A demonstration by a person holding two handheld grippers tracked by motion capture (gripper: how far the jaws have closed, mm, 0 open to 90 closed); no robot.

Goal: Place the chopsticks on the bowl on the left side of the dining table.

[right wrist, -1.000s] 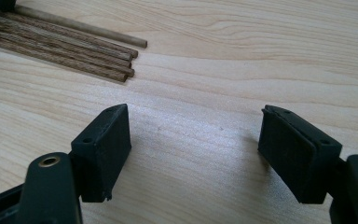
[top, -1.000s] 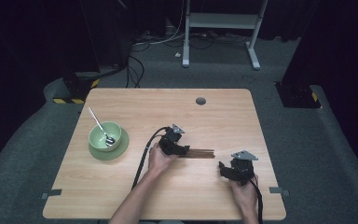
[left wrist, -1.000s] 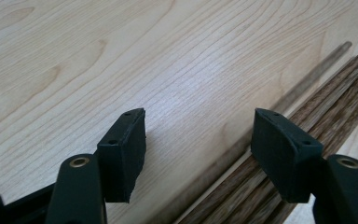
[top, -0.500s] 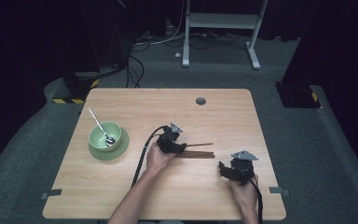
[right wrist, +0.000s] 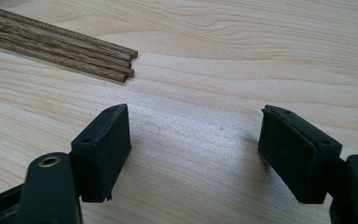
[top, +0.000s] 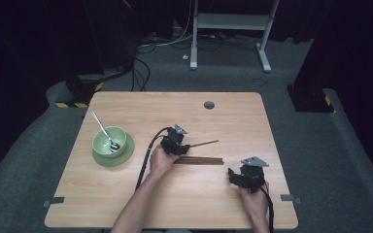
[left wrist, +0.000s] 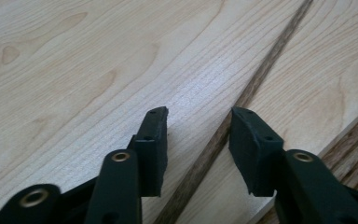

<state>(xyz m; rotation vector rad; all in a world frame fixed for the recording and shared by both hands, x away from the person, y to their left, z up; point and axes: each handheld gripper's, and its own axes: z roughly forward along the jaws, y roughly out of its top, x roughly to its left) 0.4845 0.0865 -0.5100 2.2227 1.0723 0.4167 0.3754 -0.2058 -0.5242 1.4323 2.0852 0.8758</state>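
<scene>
Standing by the wooden table, I can see most of the job lies ahead. At its left sits a green bowl on a matching saucer, a metal spoon leaning in it. Near the middle lies a bundle of dark chopsticks, side by side. One single chopstick has been drawn away from them and lies at an angle just on the far side of the bundle.

The left gripper is down over that stick. In the left gripper view the single chopstick runs between the two black pads; the jaws have just been closing, half shut now, with wood visible on both sides, so I judge they do not yet pinch it. The right gripper rests near the right edge of the table, jaws spread wide with nothing between them, the ends of the bundle lying beyond it.

So one stick is singled out and about to be gripped; lifting it, and carrying it wherever it belongs, remains, and the rest of the bundle lies untouched.
</scene>
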